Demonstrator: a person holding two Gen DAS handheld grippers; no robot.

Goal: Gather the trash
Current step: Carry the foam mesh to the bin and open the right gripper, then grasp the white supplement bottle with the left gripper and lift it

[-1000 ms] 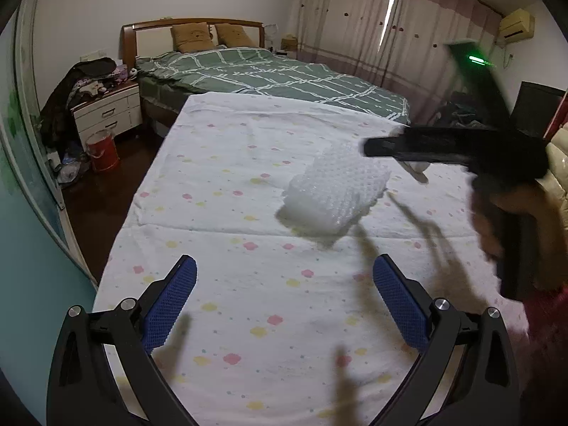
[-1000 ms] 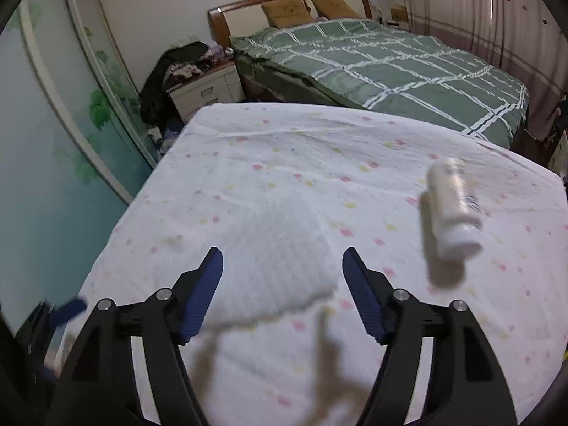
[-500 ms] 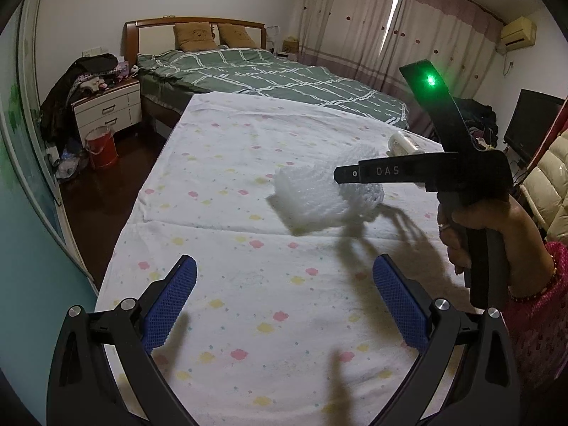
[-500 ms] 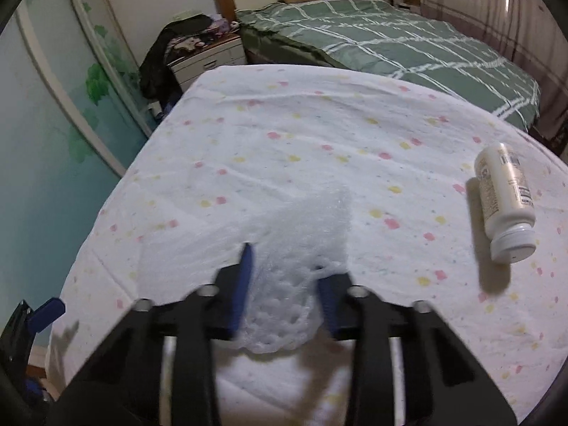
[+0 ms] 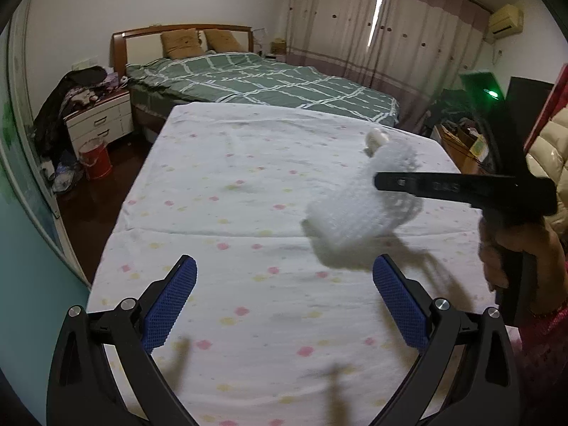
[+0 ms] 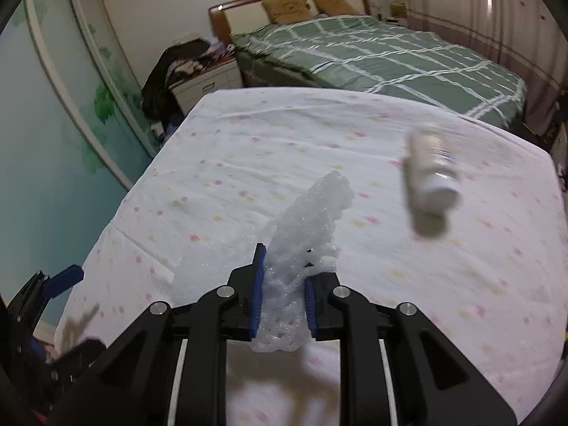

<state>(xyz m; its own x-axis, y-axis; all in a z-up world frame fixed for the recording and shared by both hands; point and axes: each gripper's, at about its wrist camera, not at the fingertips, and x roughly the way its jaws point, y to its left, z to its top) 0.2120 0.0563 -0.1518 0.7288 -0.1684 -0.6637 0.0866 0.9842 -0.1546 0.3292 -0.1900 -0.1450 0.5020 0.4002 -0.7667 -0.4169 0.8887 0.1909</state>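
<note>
Counter (image 6: 479,284) draped in a white cloth with pastel spots, green-quilted bed (image 6: 390,56) beyond. Crumpled bubble wrap (image 6: 301,234) lifted clear of the cloth, pinched between the blue pads of the right tongs (image 6: 283,284), jaws closing on it. White bottle (image 6: 431,174) lying on its side to the right, apart. Left tongs (image 5: 284,305) spread wide, nothing between, the wrap (image 5: 358,216) just ahead of the right pad.

I am looking into a lived-in home bedroom; a bed (image 5: 262,81) with a green checked cover and two pillows (image 5: 198,41) fills the back. A white nightstand (image 5: 99,122) stands beside it; long curtains (image 5: 383,25) cover the window wall.
</note>
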